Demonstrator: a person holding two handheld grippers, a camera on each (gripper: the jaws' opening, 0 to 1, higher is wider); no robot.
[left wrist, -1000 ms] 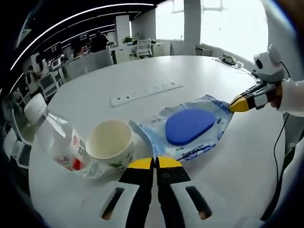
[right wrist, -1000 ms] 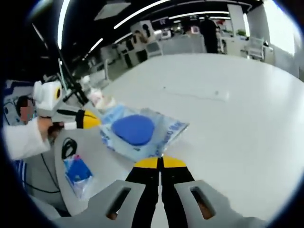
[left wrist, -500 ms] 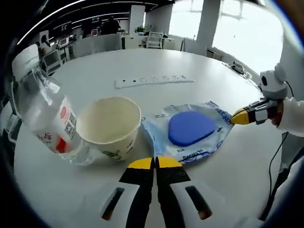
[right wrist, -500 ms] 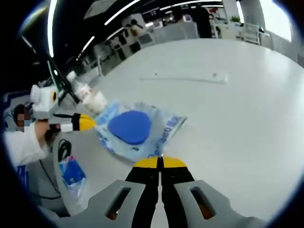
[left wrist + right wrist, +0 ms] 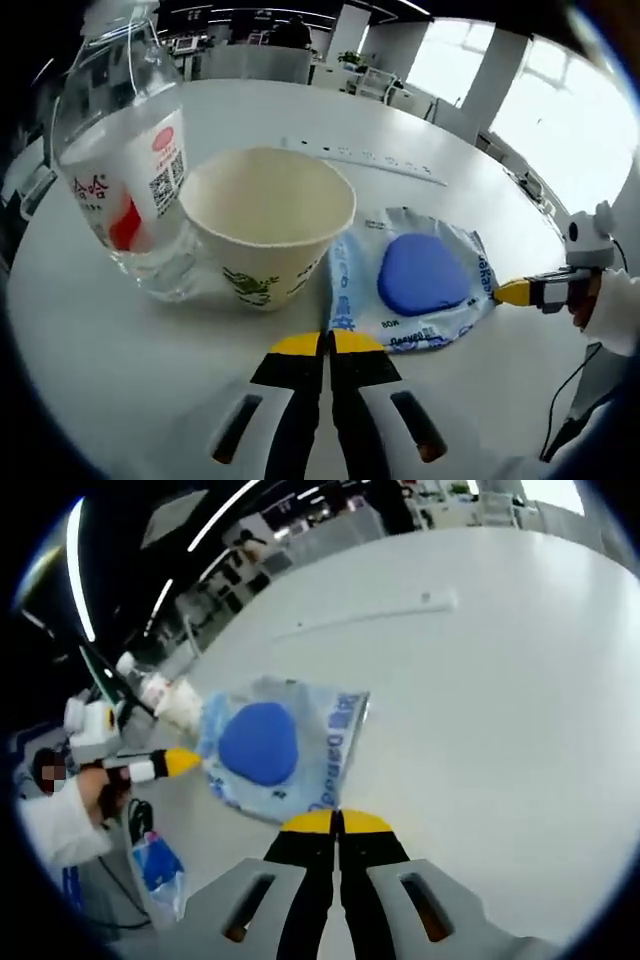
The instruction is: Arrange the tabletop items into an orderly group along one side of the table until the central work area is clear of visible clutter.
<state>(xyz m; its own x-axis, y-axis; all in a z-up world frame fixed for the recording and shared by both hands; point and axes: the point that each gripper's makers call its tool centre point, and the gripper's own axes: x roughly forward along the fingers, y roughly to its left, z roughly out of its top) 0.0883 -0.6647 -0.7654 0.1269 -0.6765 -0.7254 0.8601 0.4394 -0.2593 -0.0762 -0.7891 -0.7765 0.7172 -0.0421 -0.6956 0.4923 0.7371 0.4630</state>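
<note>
1. Left gripper, jaws closed on nothing, is sitting just short of the paper cup; right gripper, also closed, is touching the blue packet.
2. Nudging could be tipping the cup or the water bottle, probably light.
3. Table beyond is lying open; its near edge is running close.

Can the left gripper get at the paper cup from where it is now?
Probably yes. The left gripper is shut and points at the cup, with bare table between. The bottle stands against the cup's far side, the blue packet beside it.
</note>
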